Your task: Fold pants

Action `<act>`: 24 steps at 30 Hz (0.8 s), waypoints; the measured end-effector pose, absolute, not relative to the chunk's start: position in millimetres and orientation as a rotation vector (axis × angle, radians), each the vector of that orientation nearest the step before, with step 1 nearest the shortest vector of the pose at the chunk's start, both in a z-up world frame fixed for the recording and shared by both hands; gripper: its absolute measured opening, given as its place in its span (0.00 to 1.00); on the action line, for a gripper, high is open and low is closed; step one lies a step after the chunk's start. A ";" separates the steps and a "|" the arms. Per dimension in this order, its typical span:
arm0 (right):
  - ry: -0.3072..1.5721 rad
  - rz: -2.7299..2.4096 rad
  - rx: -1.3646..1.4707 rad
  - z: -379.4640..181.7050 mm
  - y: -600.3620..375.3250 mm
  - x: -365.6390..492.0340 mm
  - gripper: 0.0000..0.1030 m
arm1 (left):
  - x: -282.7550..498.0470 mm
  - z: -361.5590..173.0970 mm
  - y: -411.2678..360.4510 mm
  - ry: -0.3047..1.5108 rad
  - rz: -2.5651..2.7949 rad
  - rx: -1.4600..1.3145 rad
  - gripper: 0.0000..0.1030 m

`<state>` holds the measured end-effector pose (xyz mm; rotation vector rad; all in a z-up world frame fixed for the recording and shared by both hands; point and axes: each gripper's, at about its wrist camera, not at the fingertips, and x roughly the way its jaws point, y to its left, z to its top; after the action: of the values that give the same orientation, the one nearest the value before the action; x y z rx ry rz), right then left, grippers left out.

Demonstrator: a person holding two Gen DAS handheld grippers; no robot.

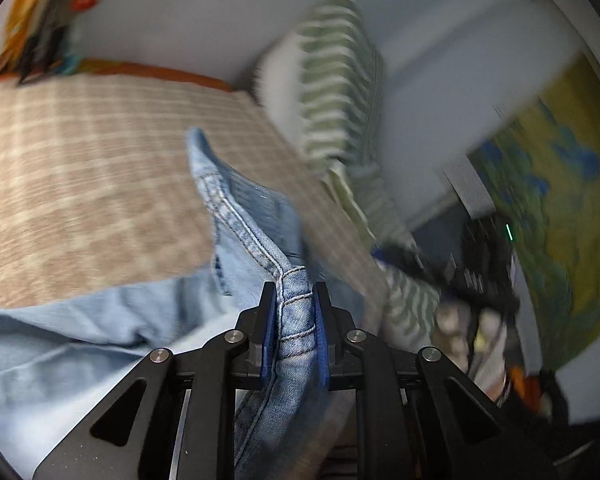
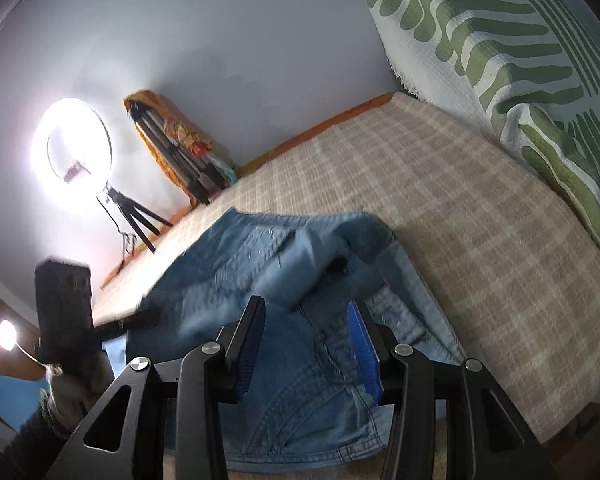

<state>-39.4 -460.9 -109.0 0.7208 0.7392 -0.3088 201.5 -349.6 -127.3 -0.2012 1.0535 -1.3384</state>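
Note:
Light blue jeans point(image 1: 252, 216) lie on a bed with a beige plaid cover point(image 1: 80, 160). My left gripper point(image 1: 295, 300) is shut on a stitched seam edge of the jeans, and a ridge of denim rises from the bed to its blue pads. In the right wrist view the jeans point(image 2: 228, 256) lie rumpled on the plaid cover point(image 2: 460, 220). My right gripper point(image 2: 306, 320) is open just above the denim near a stitched pocket area, its pads well apart. The left gripper point(image 2: 64, 312) shows there as a dark, blurred shape at the left edge of the jeans.
A green-and-white striped pillow point(image 2: 500, 60) lies at the bed's far right, also seen as the pillow point(image 1: 340, 80). A lit ring light point(image 2: 78, 148) on a tripod and folded tripods point(image 2: 180, 160) stand by the wall. The other gripper and a hand point(image 1: 484, 272) are at the right.

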 end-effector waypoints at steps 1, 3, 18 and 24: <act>0.731 -0.303 0.740 -106.4 -467.2 -39.5 0.46 | 194.5 -125.1 -353.0 1.044 -1.357 -0.173 0.15; 0.728 -0.292 0.762 -103.1 -475.5 -38.9 0.50 | 177.0 -123.1 -362.4 1.031 -1.402 -0.104 0.15; 0.718 -0.102 1.086 -135.5 -524.4 -34.3 0.62 | 120.1 -162.6 -404.2 1.093 -1.499 0.187 0.15; 0.771 -0.076 1.074 -136.7 -527.5 -17.3 0.66 | 114.9 -178.8 -410.9 1.133 -1.497 0.269 0.15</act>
<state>-17.3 -527.5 -136.7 1.0736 0.7706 -0.0759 114.9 -410.9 -178.8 0.2692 1.1333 -1.4970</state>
